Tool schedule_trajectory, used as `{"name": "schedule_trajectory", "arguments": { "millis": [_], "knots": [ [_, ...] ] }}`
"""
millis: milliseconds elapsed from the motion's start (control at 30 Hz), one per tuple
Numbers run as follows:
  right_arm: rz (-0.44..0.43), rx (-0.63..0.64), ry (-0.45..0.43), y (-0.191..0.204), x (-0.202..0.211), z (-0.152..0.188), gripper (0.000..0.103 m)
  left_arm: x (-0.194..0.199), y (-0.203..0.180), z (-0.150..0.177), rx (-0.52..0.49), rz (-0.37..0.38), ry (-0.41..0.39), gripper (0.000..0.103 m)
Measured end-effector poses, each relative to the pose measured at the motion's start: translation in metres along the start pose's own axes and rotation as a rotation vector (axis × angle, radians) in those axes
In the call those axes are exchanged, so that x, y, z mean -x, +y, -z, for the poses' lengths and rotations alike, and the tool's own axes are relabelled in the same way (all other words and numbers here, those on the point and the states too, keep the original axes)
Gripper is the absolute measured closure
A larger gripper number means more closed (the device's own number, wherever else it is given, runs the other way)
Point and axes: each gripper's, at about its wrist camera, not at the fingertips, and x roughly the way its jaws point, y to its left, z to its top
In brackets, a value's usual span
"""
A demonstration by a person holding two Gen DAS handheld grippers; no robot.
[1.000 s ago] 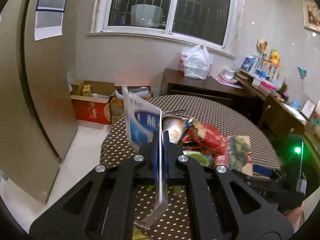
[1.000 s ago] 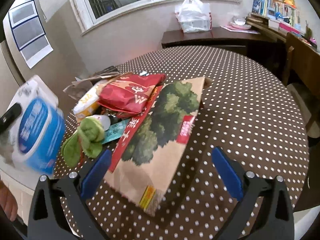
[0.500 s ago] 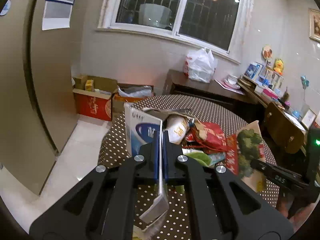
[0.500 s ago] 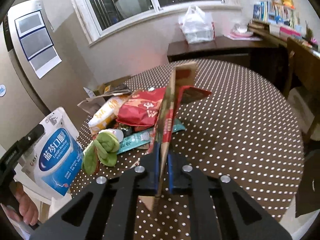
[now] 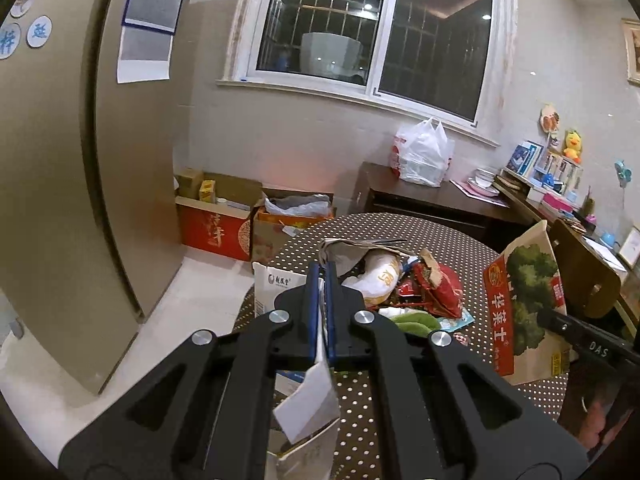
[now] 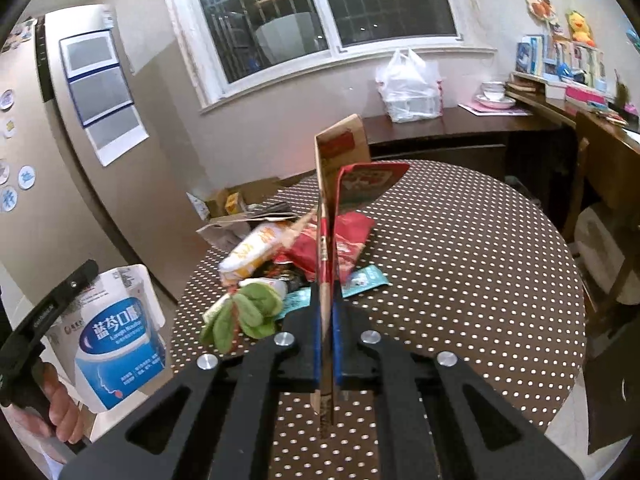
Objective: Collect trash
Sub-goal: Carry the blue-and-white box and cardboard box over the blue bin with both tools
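Note:
My left gripper (image 5: 319, 280) is shut on a flattened white and blue box (image 5: 276, 286), seen edge-on; the same box shows at the lower left of the right wrist view (image 6: 120, 340). My right gripper (image 6: 328, 292) is shut on a brown paper packet with a green tree print (image 6: 340, 152), held upright above the table; it also shows at the right of the left wrist view (image 5: 524, 304). A trash pile lies on the dotted round table (image 6: 460, 260): a red wrapper (image 6: 352, 236), a white and yellow packet (image 6: 250, 254), a green leafy thing (image 6: 244, 314), a teal packet (image 6: 364, 280).
Cardboard boxes (image 5: 216, 224) stand on the floor beyond the table by the wall. A tan fridge (image 5: 60, 160) is at the left. A dark sideboard (image 5: 440, 200) carries a white plastic bag (image 5: 422, 156). A wooden chair (image 6: 600, 168) stands at the right.
My right gripper closed on the brown tree-print packet and lifted it upright off the table. My left gripper, still holding the white and blue box, drew back and higher.

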Motion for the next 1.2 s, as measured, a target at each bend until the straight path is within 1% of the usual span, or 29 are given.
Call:
{"name": "schedule_trajectory", "arguments": {
  "millis": [100,233,333,433,600,733,867,1067,1200],
  "knots": [
    [-0.017,0.008,0.003,0.009,0.0,0.002,0.098,0.001,0.0,0.001,-0.012,-0.02,0.0,0.1],
    [-0.037,0.031,0.001,0.022,0.001,0.0,0.098,0.006,0.004,0.0,-0.011,-0.025,-0.01,0.1],
    [-0.074,0.068,-0.002,0.039,0.002,-0.003,0.098,0.013,0.01,-0.002,-0.008,-0.044,-0.025,0.1],
    [-0.113,0.104,-0.009,0.061,0.003,-0.006,0.098,0.023,0.019,-0.003,-0.007,-0.054,-0.036,0.1],
    [-0.223,0.163,-0.011,0.109,0.005,-0.006,0.098,0.038,0.045,-0.001,0.012,-0.122,-0.038,0.1],
    [-0.318,0.212,0.026,0.149,0.0,0.001,0.098,0.048,0.068,0.003,0.02,-0.188,-0.014,0.099],
    [-0.402,0.246,0.107,0.188,-0.014,0.016,0.098,0.055,0.093,0.014,0.043,-0.237,0.018,0.099],
    [-0.444,0.302,0.201,0.233,-0.034,0.048,0.098,0.059,0.132,0.039,0.087,-0.302,0.078,0.099],
    [-0.448,0.326,0.263,0.246,-0.046,0.065,0.098,0.054,0.155,0.056,0.145,-0.308,0.117,0.099]
  ]
}}
